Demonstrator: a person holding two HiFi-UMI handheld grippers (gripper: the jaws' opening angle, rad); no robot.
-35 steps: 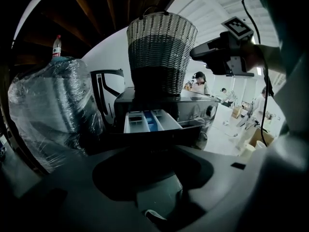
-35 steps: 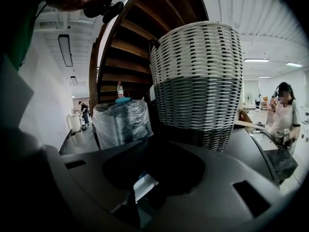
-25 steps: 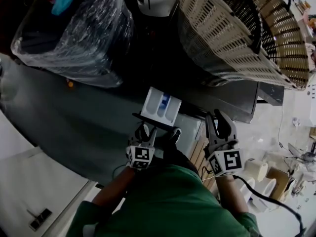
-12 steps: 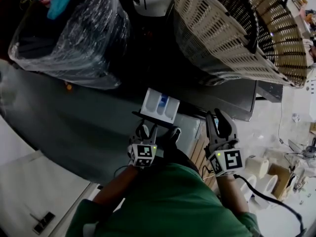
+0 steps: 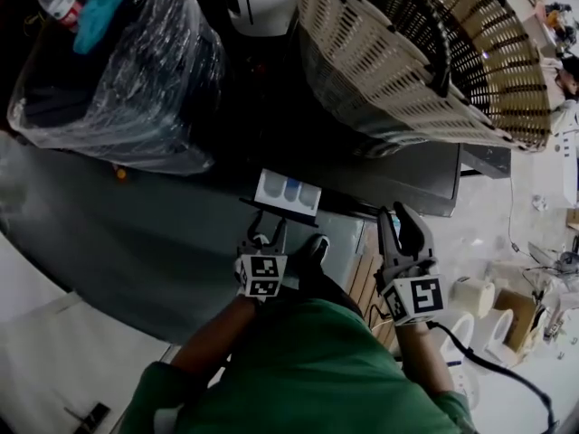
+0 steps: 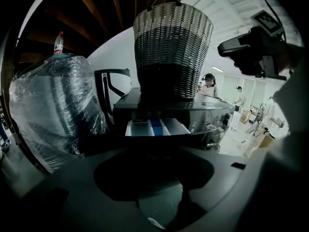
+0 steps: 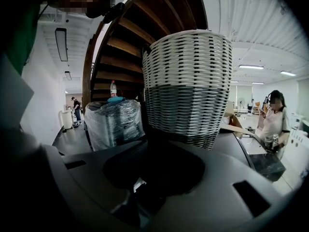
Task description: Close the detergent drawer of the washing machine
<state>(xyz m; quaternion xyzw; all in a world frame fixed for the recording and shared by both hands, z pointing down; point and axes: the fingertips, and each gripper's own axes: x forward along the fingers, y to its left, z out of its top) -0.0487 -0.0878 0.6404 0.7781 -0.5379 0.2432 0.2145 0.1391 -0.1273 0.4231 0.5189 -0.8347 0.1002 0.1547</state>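
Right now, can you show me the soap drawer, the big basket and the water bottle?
detergent drawer (image 5: 288, 191), head view, on its open compartments.
wicker laundry basket (image 5: 380, 52), head view, on its slatted side wall.
water bottle (image 6: 58, 45), left gripper view, on its body below the red cap.

wicker basket (image 5: 425, 52) above drawer (image 5: 288, 191), wrapped bin (image 5: 118, 80) left

Detergent drawer (image 5: 288, 191): white, blue middle compartment, partly open, protruding from dark washing machine (image 5: 407, 174).
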